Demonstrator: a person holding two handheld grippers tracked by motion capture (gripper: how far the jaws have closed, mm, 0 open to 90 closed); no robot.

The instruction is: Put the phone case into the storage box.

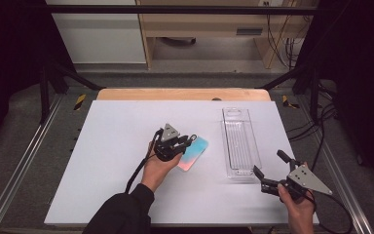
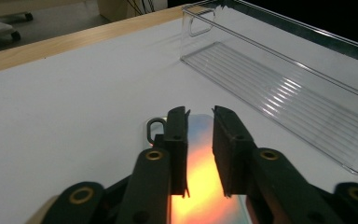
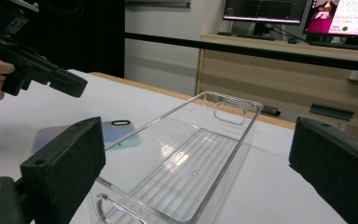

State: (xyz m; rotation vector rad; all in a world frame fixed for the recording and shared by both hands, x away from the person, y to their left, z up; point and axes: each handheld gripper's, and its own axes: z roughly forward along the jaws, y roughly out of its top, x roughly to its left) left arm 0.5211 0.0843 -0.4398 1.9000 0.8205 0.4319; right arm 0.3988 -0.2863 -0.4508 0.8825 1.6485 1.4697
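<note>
A phone case (image 1: pixel 198 152) with a teal-to-pink gradient lies flat on the white board (image 1: pixel 112 161), just left of a clear plastic tray (image 1: pixel 241 146). My left gripper (image 1: pixel 190 140) hovers over the case's near end, jaws drawn close with a narrow gap. In the left gripper view the case (image 2: pixel 200 179) glows orange under that gap, with my left gripper (image 2: pixel 200 115) not pinching it. My right gripper (image 1: pixel 268 163) stands wide open at the tray's near end. In the right gripper view my right gripper (image 3: pixel 198 140) frames the empty tray (image 3: pixel 235 105), with the case (image 3: pixel 116 133) beyond.
The tray (image 2: pixel 284 88) is long and ribbed, with handle cut-outs at both ends. A wooden strip (image 1: pixel 182 94) edges the board's far side. Metal rails and cables run along both sides of the table. Desks and monitors (image 3: pixel 261 11) stand farther off.
</note>
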